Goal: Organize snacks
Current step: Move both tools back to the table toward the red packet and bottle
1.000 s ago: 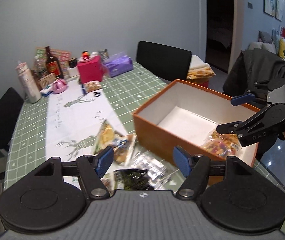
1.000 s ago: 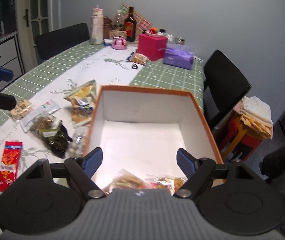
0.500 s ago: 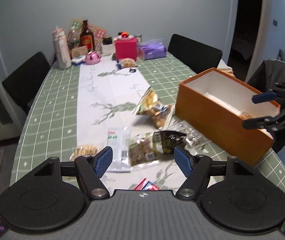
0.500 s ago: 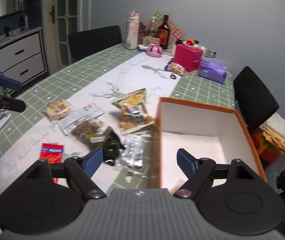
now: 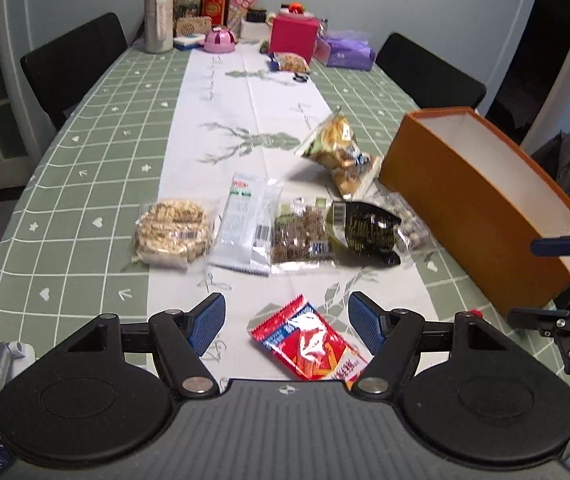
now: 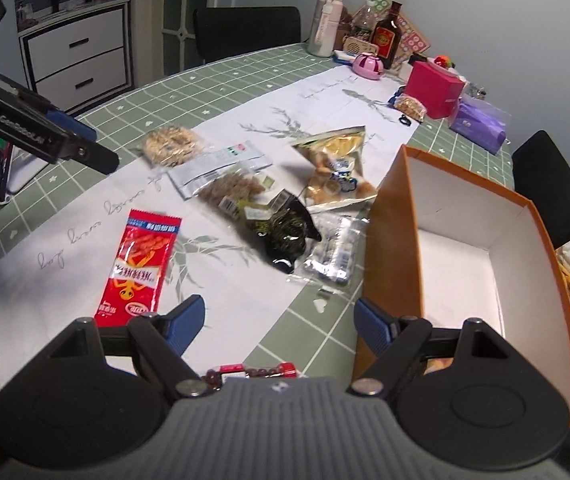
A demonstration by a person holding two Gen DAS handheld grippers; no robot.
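An orange box (image 5: 481, 204) with a white inside stands at the table's right; it also shows in the right wrist view (image 6: 477, 240). Several snack packets lie left of it: a red packet (image 5: 311, 340) (image 6: 141, 264), a black packet (image 5: 361, 228) (image 6: 285, 236), a yellow bag (image 5: 337, 152) (image 6: 337, 168), a white packet (image 5: 247, 224), and a rice cake pack (image 5: 173, 232). My left gripper (image 5: 287, 324) is open, hovering just above the red packet. My right gripper (image 6: 279, 320) is open and empty near the box's front corner.
Bottles, a pink box (image 5: 293, 36) and a purple tissue pack (image 5: 345, 54) crowd the far end of the table. Black chairs (image 5: 73, 60) stand around. A small packet of dark red sweets (image 6: 245, 372) lies under my right gripper. A phone on a stand (image 6: 1, 172) sits at the left edge.
Both grippers have pulled back from the box and swung left toward the loose packets. The left gripper now sits over the red packet; both stayed open.
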